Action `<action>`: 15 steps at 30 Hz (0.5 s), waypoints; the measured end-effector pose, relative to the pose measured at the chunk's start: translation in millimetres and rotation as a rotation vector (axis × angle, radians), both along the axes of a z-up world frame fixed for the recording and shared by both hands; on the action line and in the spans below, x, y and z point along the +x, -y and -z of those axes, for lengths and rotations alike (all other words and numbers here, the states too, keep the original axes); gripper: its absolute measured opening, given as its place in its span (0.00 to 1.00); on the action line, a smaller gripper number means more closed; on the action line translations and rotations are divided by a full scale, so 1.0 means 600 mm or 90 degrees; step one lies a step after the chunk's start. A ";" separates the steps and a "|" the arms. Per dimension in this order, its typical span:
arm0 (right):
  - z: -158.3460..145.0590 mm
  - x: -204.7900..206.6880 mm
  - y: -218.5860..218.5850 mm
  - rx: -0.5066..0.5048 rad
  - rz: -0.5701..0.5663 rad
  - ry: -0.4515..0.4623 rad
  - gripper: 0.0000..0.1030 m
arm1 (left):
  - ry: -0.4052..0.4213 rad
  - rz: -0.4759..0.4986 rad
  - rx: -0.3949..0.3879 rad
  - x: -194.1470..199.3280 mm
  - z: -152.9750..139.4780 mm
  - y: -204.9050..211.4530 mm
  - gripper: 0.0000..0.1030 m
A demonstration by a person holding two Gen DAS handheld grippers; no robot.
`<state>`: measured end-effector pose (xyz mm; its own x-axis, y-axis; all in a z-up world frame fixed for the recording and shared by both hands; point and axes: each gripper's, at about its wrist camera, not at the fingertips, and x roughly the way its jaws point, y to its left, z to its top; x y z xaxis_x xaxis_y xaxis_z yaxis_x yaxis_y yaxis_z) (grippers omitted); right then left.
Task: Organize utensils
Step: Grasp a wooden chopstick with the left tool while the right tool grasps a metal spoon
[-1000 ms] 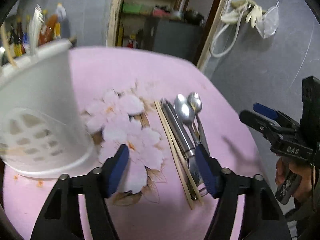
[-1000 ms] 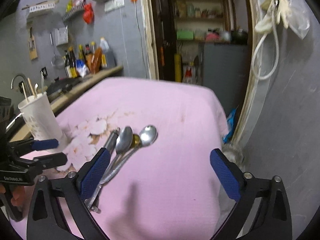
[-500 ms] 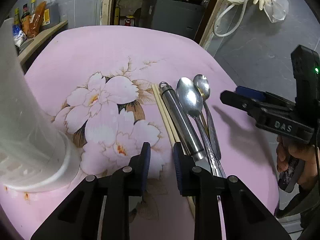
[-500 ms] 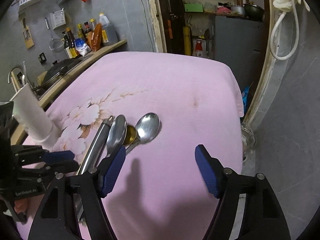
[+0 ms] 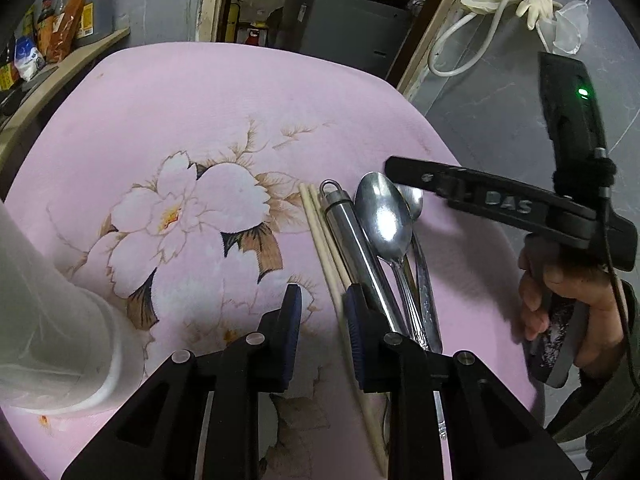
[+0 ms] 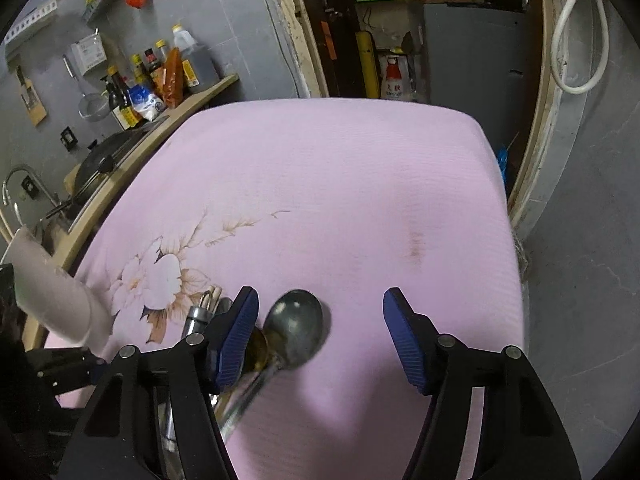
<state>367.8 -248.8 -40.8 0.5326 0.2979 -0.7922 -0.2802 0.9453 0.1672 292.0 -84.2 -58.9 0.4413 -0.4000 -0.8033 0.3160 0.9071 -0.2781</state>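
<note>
Right tool (image 6: 320, 332) over spoon (image 6: 294, 334), bowl pointing away

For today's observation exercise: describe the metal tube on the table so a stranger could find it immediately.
Start at the pink flowered tablecloth and find the row of utensils right of the big printed flower. The metal tube lies between the wooden chopsticks and the large spoon; alone among them, it is a plain cylinder with a ring at its far end.

Both grippers' jaws narrower, nearer utensils (image 5: 384, 248)
</note>
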 end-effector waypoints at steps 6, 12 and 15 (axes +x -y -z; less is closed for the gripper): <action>0.007 0.002 -0.008 -0.019 -0.007 -0.006 0.34 | 0.002 0.004 -0.002 0.002 0.000 -0.003 0.17; 0.008 -0.014 0.007 -0.005 -0.015 -0.011 0.14 | 0.005 0.003 0.016 -0.008 -0.001 0.002 0.12; 0.007 -0.027 0.016 -0.002 -0.022 -0.011 0.11 | 0.008 0.001 0.041 -0.013 0.002 0.006 0.04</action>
<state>351.5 -258.6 -44.8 0.5088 0.3134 -0.8018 -0.3097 0.9356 0.1692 284.0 -88.1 -60.0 0.4514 -0.3488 -0.8213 0.3204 0.9224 -0.2156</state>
